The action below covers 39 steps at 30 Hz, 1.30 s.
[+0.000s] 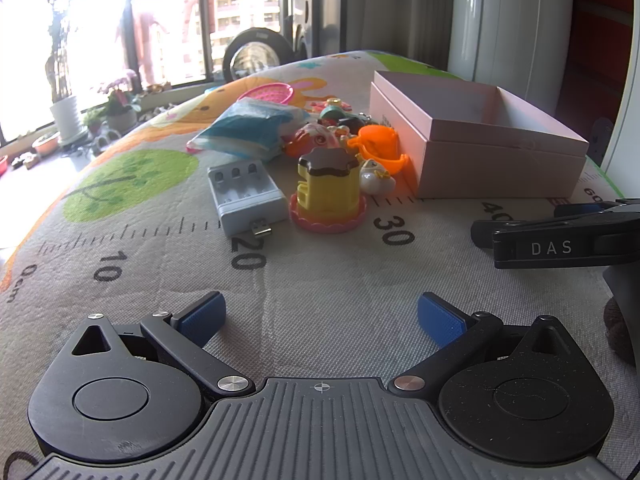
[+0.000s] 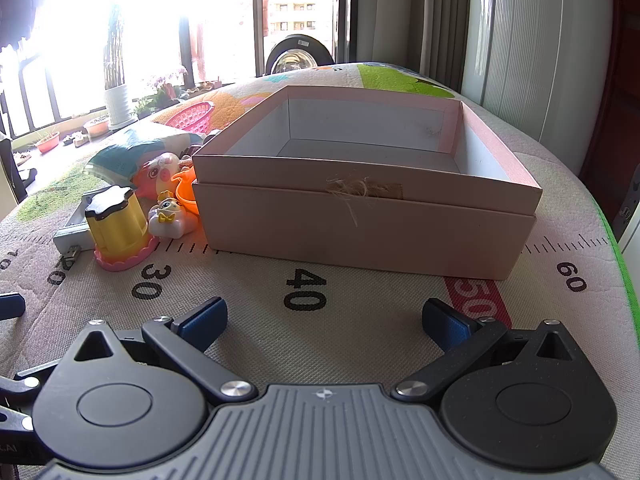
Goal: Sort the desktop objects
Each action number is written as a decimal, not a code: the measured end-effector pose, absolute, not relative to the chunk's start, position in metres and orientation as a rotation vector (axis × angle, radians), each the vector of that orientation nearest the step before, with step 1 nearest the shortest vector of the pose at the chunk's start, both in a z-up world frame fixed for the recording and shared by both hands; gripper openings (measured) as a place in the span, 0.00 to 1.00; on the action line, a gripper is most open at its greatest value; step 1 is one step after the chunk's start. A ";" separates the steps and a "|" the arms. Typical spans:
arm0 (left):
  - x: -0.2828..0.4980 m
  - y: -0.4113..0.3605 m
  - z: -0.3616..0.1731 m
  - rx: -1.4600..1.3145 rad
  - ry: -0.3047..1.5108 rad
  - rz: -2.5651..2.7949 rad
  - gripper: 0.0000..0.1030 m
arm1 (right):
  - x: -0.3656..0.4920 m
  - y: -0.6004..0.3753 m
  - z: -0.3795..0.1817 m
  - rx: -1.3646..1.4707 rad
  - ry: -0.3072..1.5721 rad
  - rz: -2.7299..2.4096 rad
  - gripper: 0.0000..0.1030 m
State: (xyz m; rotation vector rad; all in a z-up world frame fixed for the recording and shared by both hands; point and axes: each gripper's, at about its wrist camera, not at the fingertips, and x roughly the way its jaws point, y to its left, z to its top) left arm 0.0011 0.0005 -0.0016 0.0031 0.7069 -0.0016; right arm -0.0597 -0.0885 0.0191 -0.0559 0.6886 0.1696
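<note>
A pile of small objects lies on the printed mat: a yellow cup-shaped toy with a dark lid point(image 1: 327, 190) point(image 2: 117, 226), a grey battery charger point(image 1: 247, 196), a small white duck figure point(image 1: 376, 178) point(image 2: 171, 218), an orange scoop point(image 1: 378, 146), a blue packet point(image 1: 248, 128) and a pink basket point(image 1: 267, 93) point(image 2: 192, 116). An open pale pink box point(image 1: 476, 142) point(image 2: 368, 184) stands to their right, with nothing in it. My left gripper point(image 1: 321, 320) is open over bare mat short of the charger. My right gripper point(image 2: 323, 320) is open in front of the box.
The mat point(image 1: 328, 280) bears a printed ruler scale. The right gripper's black body point(image 1: 560, 240) juts in at the right of the left wrist view. A window with potted plants point(image 1: 66, 116) lies beyond the table's far edge.
</note>
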 end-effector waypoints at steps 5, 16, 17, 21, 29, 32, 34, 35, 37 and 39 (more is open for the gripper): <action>0.001 0.000 -0.002 0.004 0.707 -0.001 1.00 | -0.060 -0.089 0.019 -0.056 0.689 0.170 1.00; 0.001 0.000 -0.002 0.004 0.707 0.000 1.00 | -0.059 -0.088 0.019 -0.056 0.688 0.169 1.00; 0.002 0.000 -0.002 0.005 0.709 0.001 1.00 | -0.059 -0.088 0.019 -0.056 0.688 0.169 1.00; 0.003 0.002 -0.003 0.006 0.720 0.002 1.00 | -0.060 -0.088 0.019 -0.057 0.689 0.169 1.00; 0.005 0.003 0.002 0.003 0.745 -0.004 1.00 | -0.067 -0.089 0.022 -0.032 0.723 0.157 1.00; -0.001 0.005 0.003 0.005 0.740 -0.033 1.00 | -0.094 -0.091 0.023 -0.052 0.736 0.174 1.00; -0.006 0.010 0.006 -0.008 0.731 -0.029 1.00 | -0.109 -0.096 0.023 -0.058 0.738 0.220 1.00; -0.006 0.013 0.009 -0.016 0.719 -0.018 1.00 | -0.113 -0.098 0.023 -0.072 0.741 0.239 1.00; -0.001 0.019 0.020 -0.014 0.666 0.011 1.00 | -0.115 -0.099 0.025 -0.084 0.758 0.260 1.00; 0.012 0.024 0.032 0.009 0.627 0.043 1.00 | -0.111 -0.098 0.027 -0.093 0.782 0.261 1.00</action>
